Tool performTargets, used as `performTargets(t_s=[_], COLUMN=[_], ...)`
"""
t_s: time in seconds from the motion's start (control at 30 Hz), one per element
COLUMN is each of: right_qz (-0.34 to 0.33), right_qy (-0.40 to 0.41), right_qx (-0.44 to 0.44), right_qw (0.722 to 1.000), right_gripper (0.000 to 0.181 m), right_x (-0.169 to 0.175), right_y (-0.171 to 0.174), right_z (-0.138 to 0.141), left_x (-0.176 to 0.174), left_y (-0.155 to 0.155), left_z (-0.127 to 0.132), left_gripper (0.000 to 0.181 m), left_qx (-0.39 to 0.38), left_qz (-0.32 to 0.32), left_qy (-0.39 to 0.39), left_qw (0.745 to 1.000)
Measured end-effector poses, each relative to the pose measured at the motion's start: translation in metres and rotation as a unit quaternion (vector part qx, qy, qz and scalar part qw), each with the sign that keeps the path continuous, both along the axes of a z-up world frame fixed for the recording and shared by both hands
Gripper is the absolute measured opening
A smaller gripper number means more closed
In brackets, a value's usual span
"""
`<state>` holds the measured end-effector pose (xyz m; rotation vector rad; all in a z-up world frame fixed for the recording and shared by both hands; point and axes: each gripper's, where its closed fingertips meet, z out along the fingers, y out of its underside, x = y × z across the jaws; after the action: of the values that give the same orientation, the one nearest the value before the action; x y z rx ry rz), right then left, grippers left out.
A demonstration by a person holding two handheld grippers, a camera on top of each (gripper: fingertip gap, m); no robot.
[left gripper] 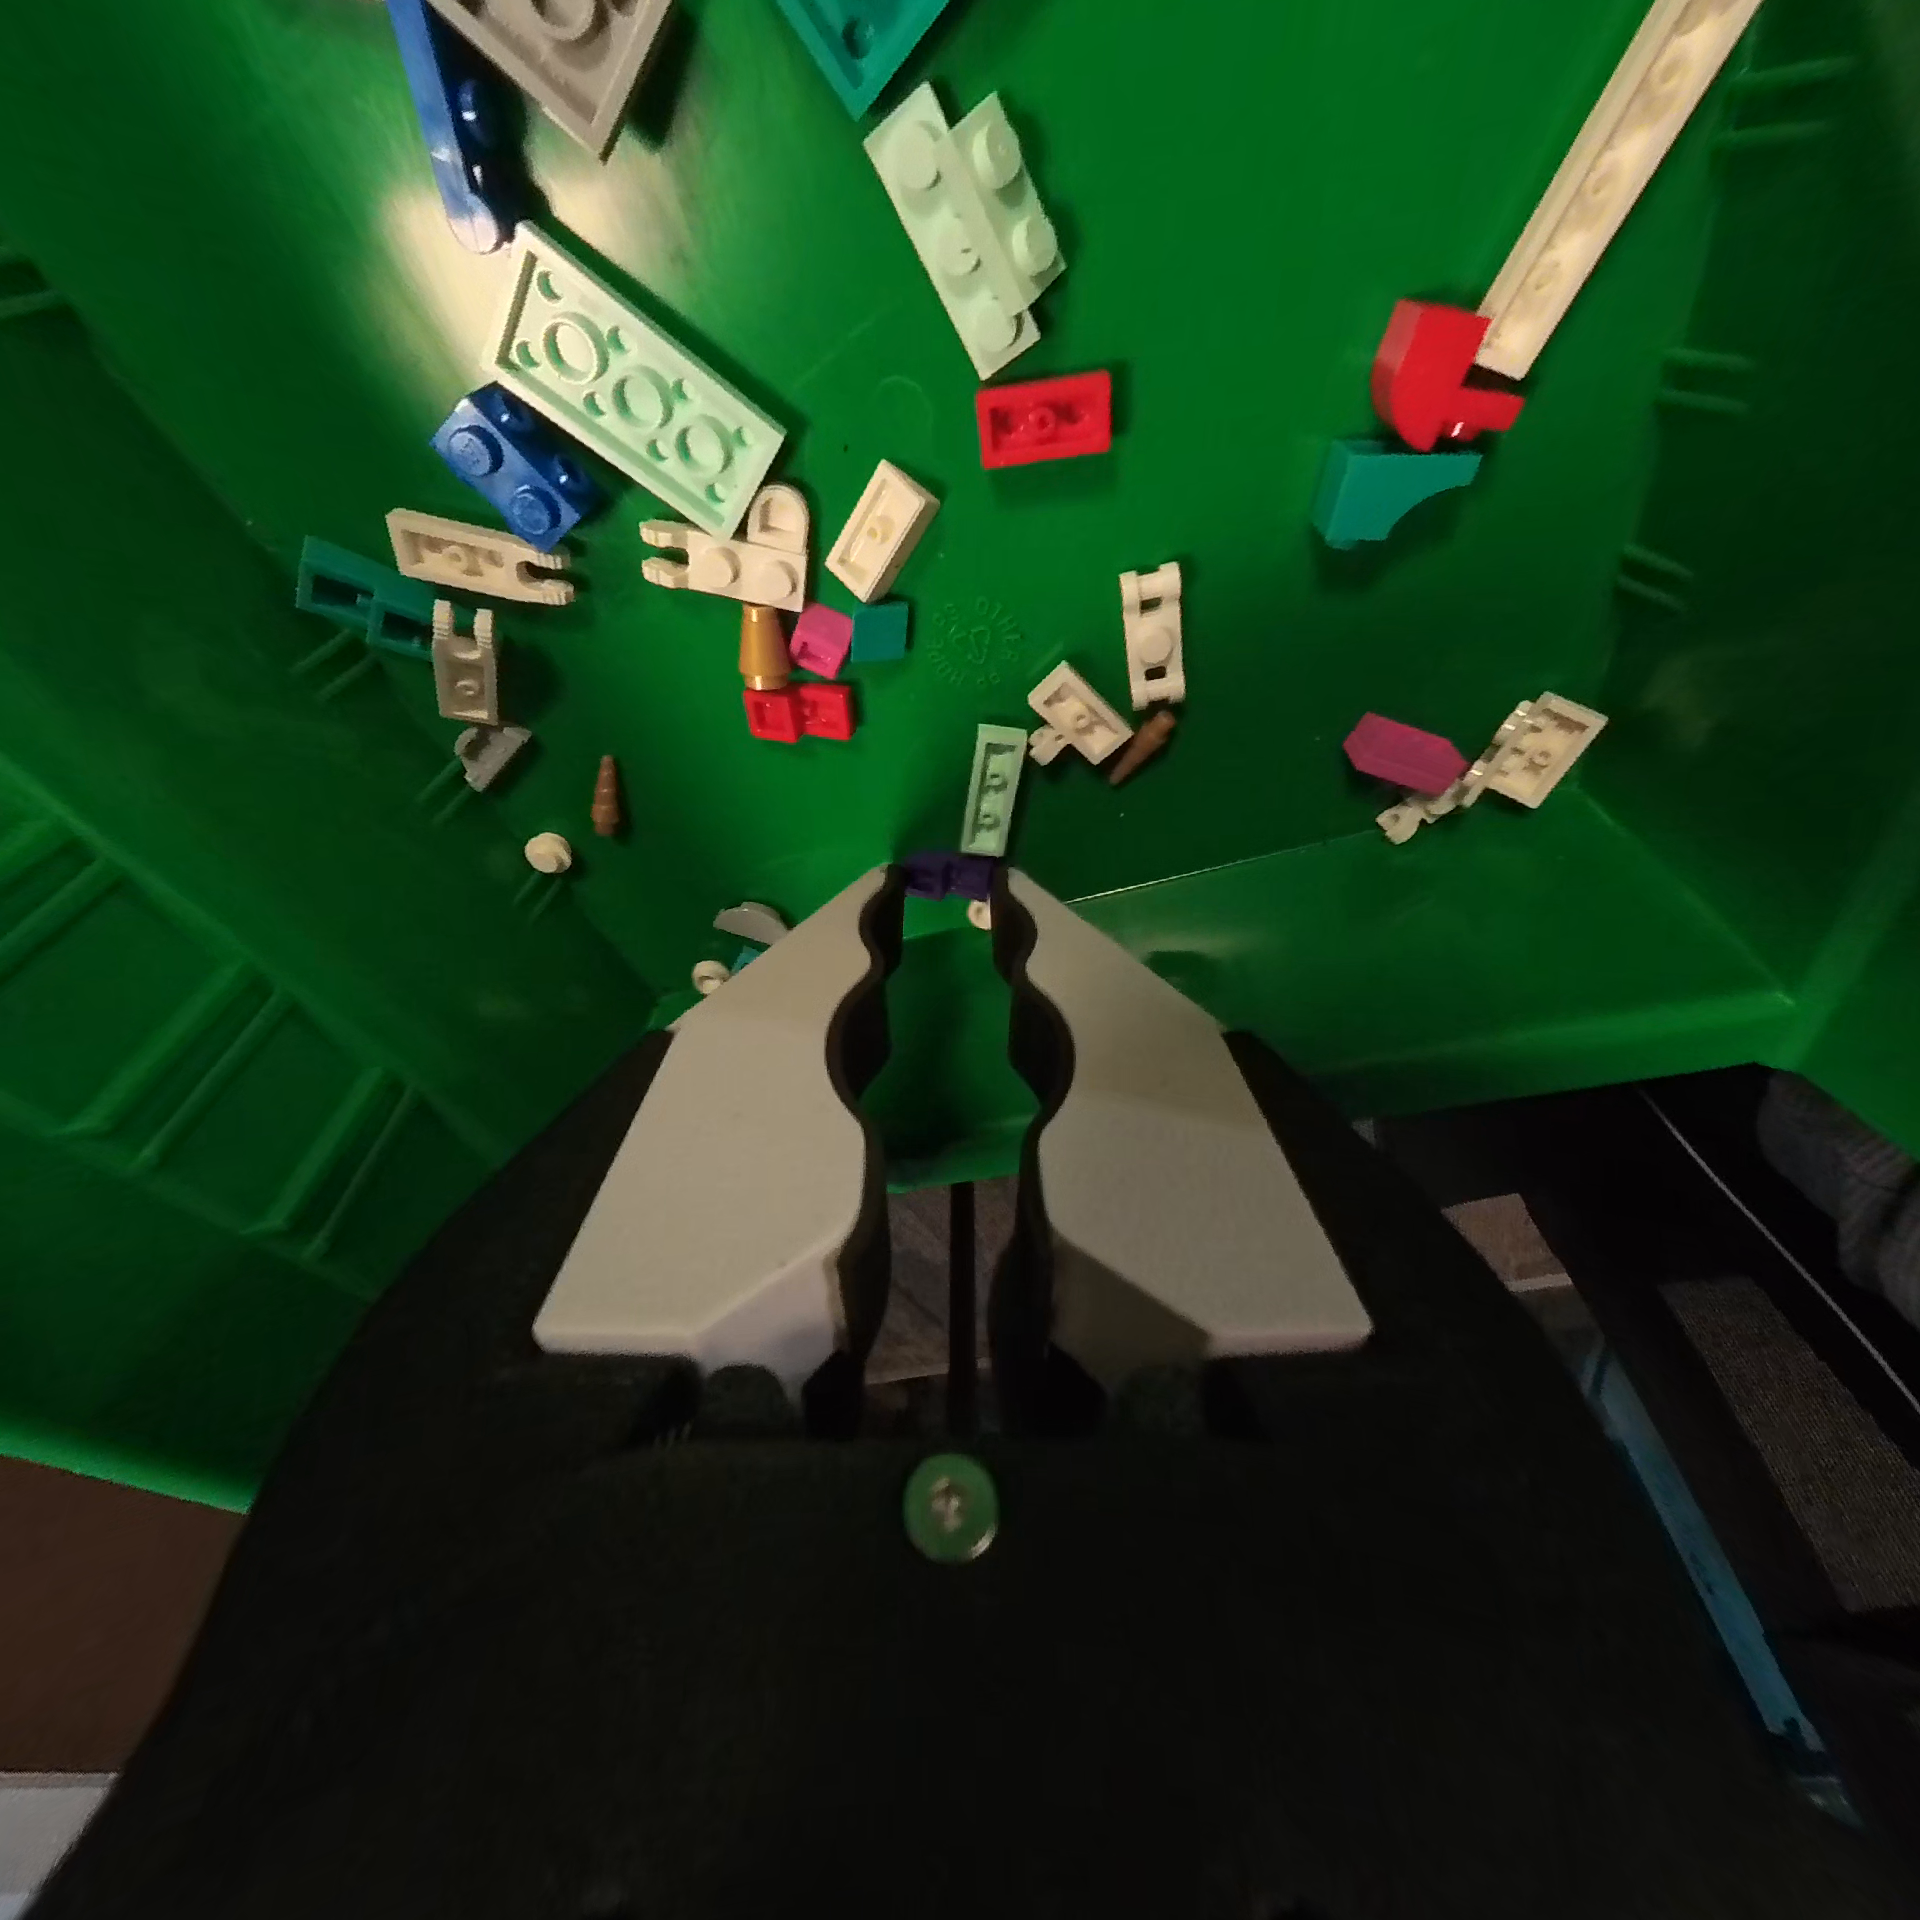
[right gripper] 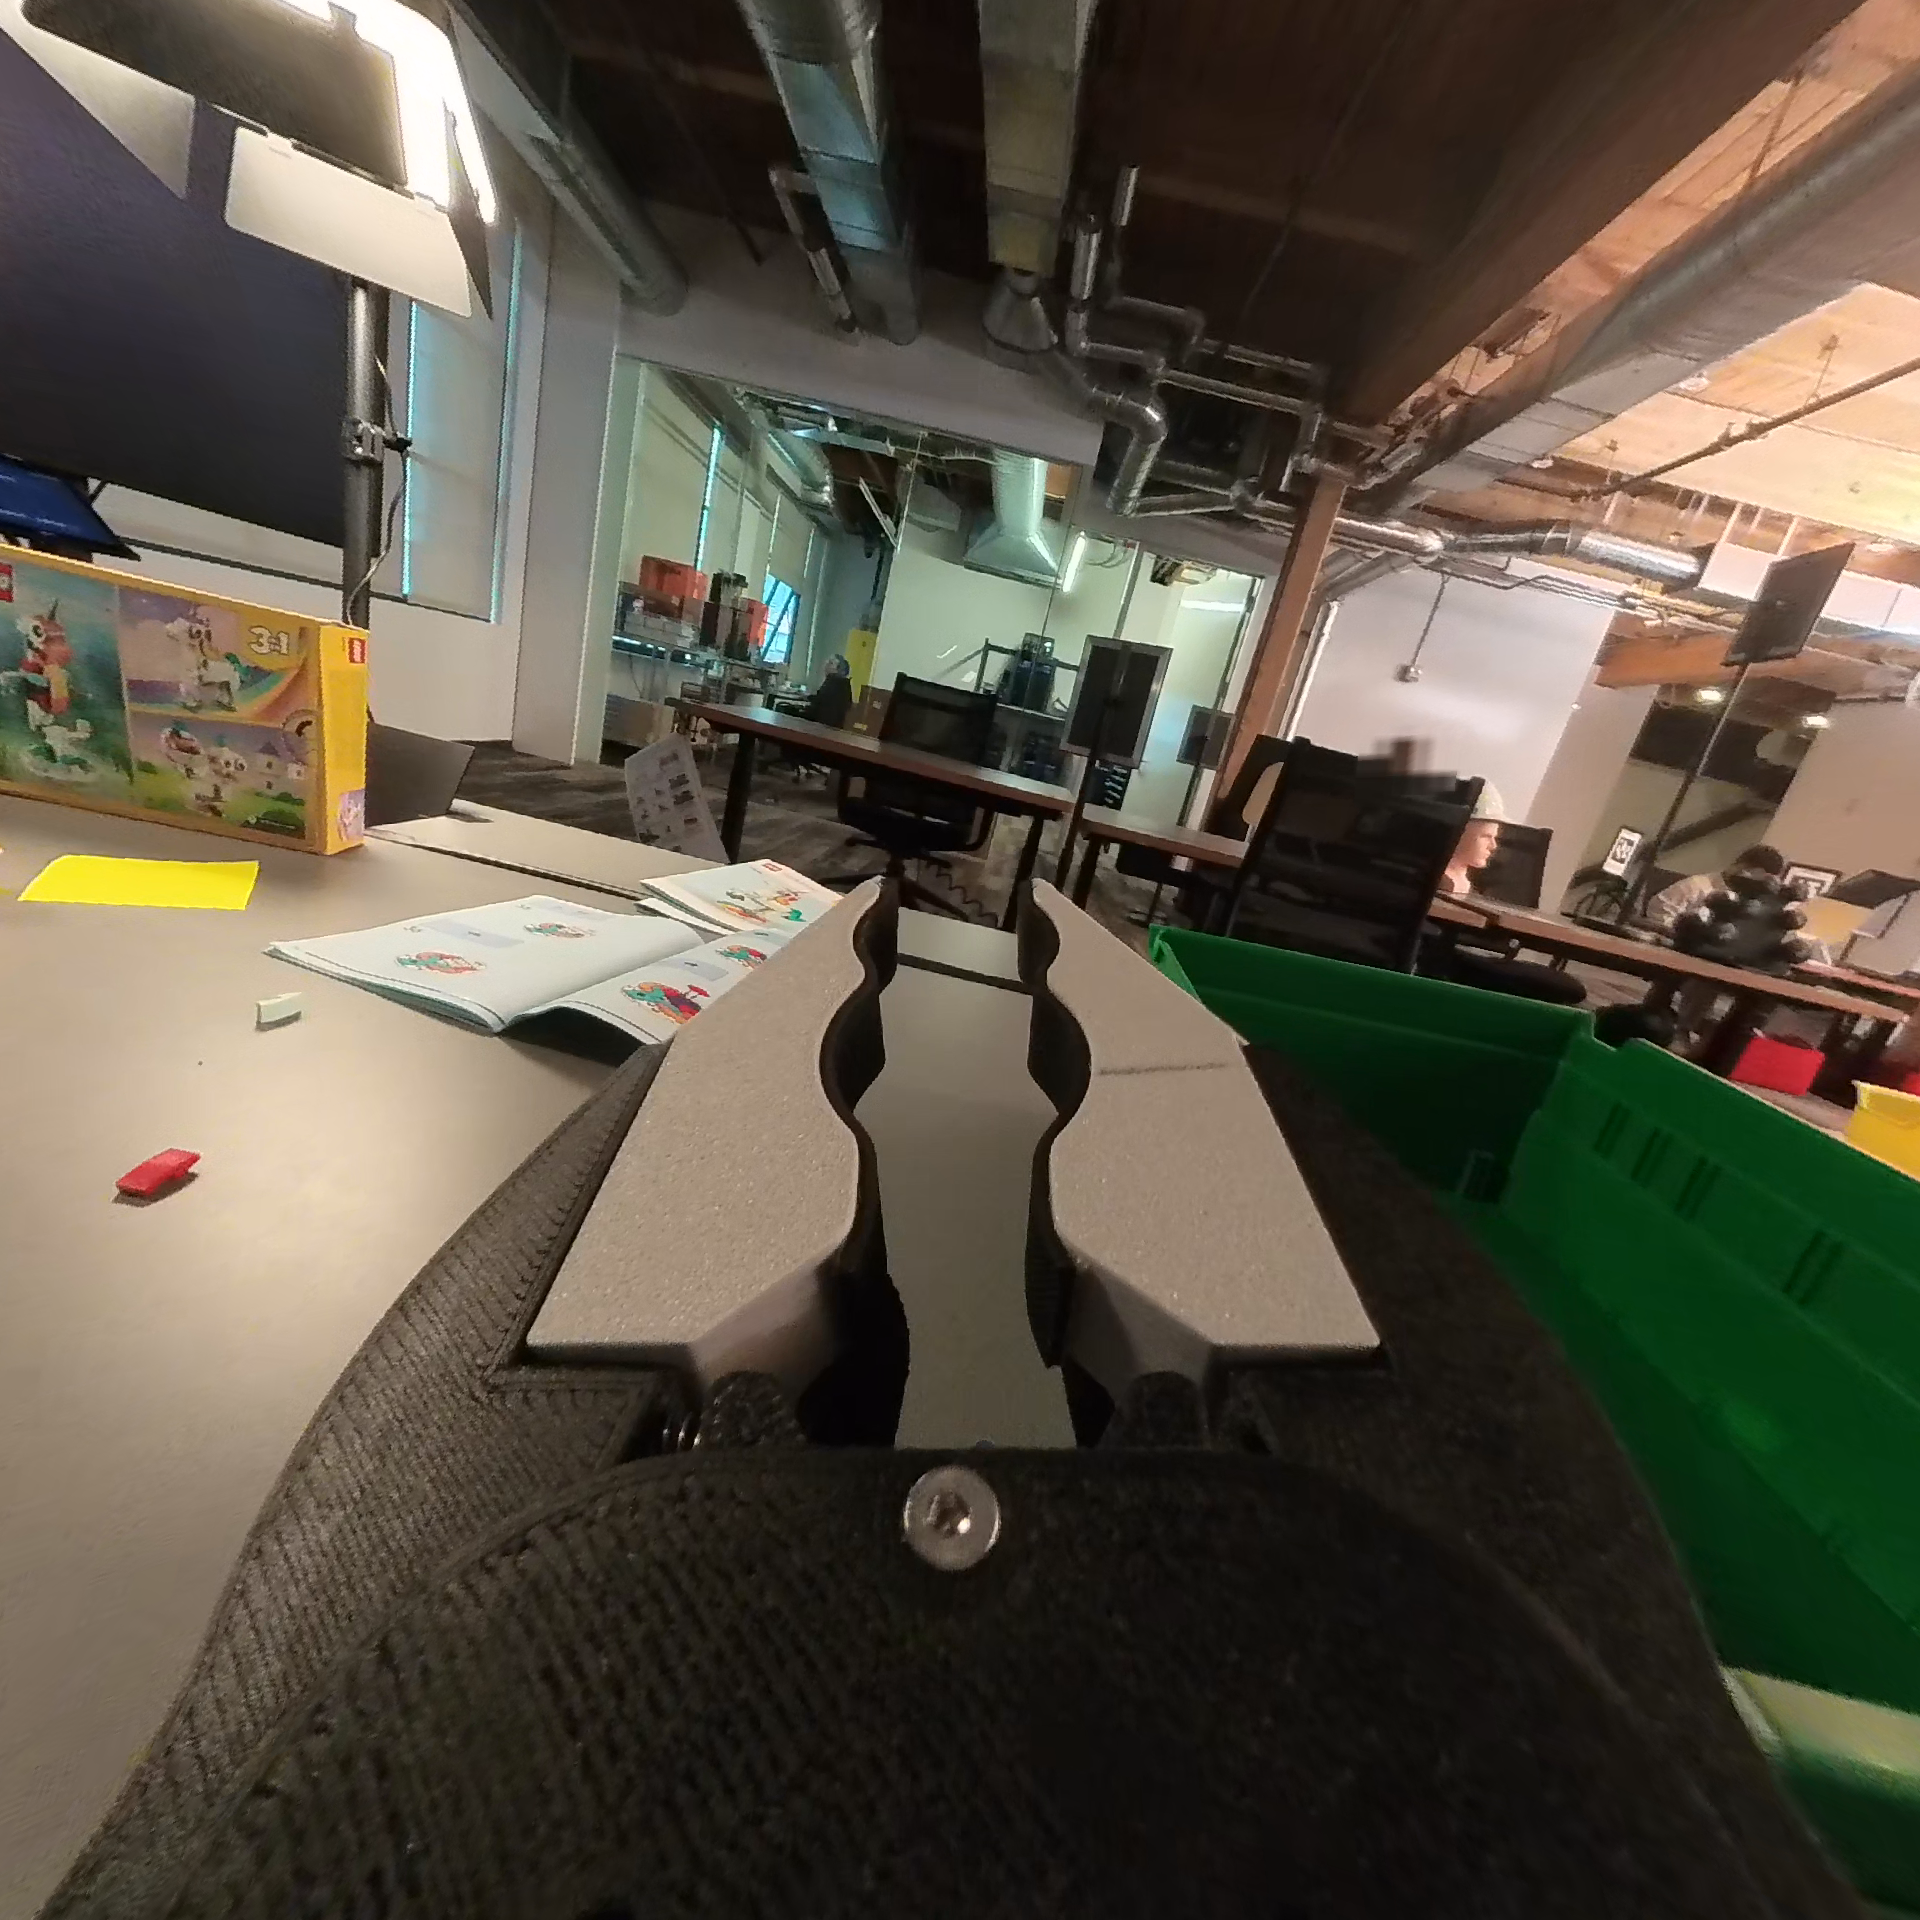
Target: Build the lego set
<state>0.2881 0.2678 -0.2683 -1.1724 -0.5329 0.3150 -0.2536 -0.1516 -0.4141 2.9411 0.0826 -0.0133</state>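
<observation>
We pinch a small purple piece (left gripper: 943,878) between the tips of our left gripper (left gripper: 943,883), just above the floor of the green bin (left gripper: 1351,623), near its front wall. The rest of the lego lies loose in that bin: a mint plate (left gripper: 634,390) lying underside up beside a blue brick (left gripper: 509,462), a pair of mint plates (left gripper: 971,223) near the far side, a long white plate (left gripper: 1600,187) touching a red curved piece (left gripper: 1429,374), a teal arch (left gripper: 1387,488), small red plates (left gripper: 1042,416), white clips and a gold cone (left gripper: 764,649). Nothing here looks joined into a model, so we judge the build to be near its start, with almost all of the assembly left.

Our right gripper (right gripper: 956,914) hovers over the grey table (right gripper: 156,1299), its fingers parted with nothing between them, the bin's outer wall just beside it. On the table lie a stray red piece (right gripper: 156,1171), a pale piece (right gripper: 278,1008), open instruction booklets (right gripper: 499,961), a yellow sheet (right gripper: 140,881) and the set's box (right gripper: 177,707).
</observation>
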Motion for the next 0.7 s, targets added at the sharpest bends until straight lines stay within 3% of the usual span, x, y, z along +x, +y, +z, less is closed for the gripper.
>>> performTargets(t_s=[0.13, 0.23, 0.33, 0.43, 0.53, 0.7], right_qz=[0.002, 0.004, 0.005, 0.004, 0.005, 0.005], right_qy=[0.002, 0.002, 0.001, -0.004, -0.008, -0.025], right_qx=[-0.002, -0.002, -0.001, 0.003, 0.003, 0.011], right_qw=[1.000, 1.000, 1.000, 1.000, 1.000, 1.000], right_gripper=[0.021, 0.021, 0.021, 0.021, 0.021, 0.021], right_x=[0.000, -0.001, -0.001, -0.003, -0.004, -0.008], right_y=[0.000, 0.000, 0.000, -0.001, -0.001, -0.003], right_z=[0.000, 0.000, 0.000, 0.000, -0.001, -0.001], left_x=[-0.007, -0.014, -0.015, -0.005, 0.023, 0.098], left_y=[-0.001, 0.007, 0.036, 0.079, 0.116, 0.173], left_z=[0.004, 0.022, 0.061, 0.114, 0.147, 0.166], left_gripper=[0.015, 0.015, 0.015, 0.015, 0.015, 0.014], left_qx=[-0.002, 0.019, 0.092, 0.184, 0.249, 0.352], left_qz=[-0.002, -0.005, -0.019, -0.059, -0.112, -0.194], left_qy=[0.016, 0.036, 0.069, 0.137, 0.185, 0.182], left_qw=[1.000, 0.999, 0.993, 0.971, 0.944, 0.897])
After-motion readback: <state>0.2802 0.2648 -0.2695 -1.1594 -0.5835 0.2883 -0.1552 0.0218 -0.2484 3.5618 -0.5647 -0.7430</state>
